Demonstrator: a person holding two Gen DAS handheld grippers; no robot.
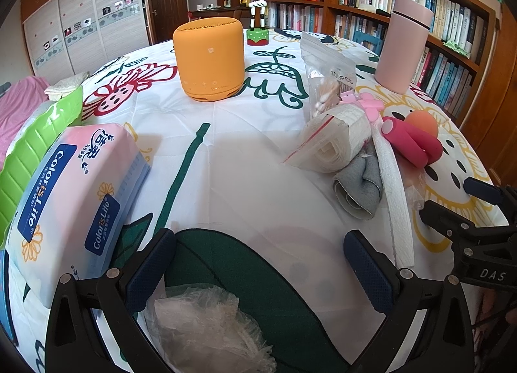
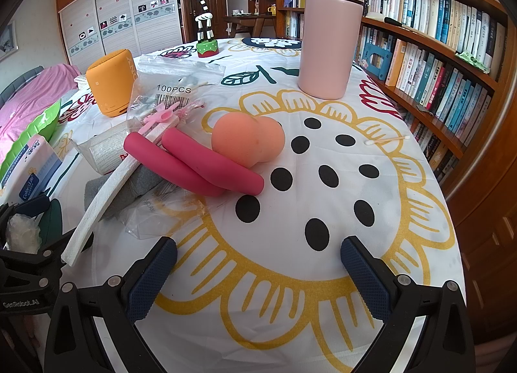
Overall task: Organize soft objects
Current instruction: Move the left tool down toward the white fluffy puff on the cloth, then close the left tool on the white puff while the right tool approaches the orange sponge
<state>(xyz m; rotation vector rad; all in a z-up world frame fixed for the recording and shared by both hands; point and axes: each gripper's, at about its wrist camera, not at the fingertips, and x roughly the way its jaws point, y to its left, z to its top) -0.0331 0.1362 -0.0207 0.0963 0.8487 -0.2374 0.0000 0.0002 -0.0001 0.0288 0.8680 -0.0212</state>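
My left gripper (image 1: 260, 263) is open low over the patterned tablecloth, with a crumpled clear plastic cap (image 1: 210, 327) just below its fingers. A tissue pack (image 1: 74, 198) lies to its left. Ahead on the right sits a pile: bagged cotton pads (image 1: 336, 140), a grey cloth (image 1: 358, 185), a white strip (image 1: 397, 205), pink foam rollers (image 1: 410, 143). My right gripper (image 2: 258, 269) is open over the yellow flower print. Beyond it lie the pink foam rollers (image 2: 200, 166) and an orange makeup sponge (image 2: 248, 140). The other gripper shows at the right edge of the left wrist view.
An orange speaker (image 1: 208, 59) and a pink flask (image 2: 329, 34) stand upright on the table. A toy giraffe (image 2: 205, 34) stands at the far edge. A bag of cotton swabs (image 2: 168, 92) leans on the pile, and one swab (image 2: 386, 139) lies loose. Bookshelves run along the right.
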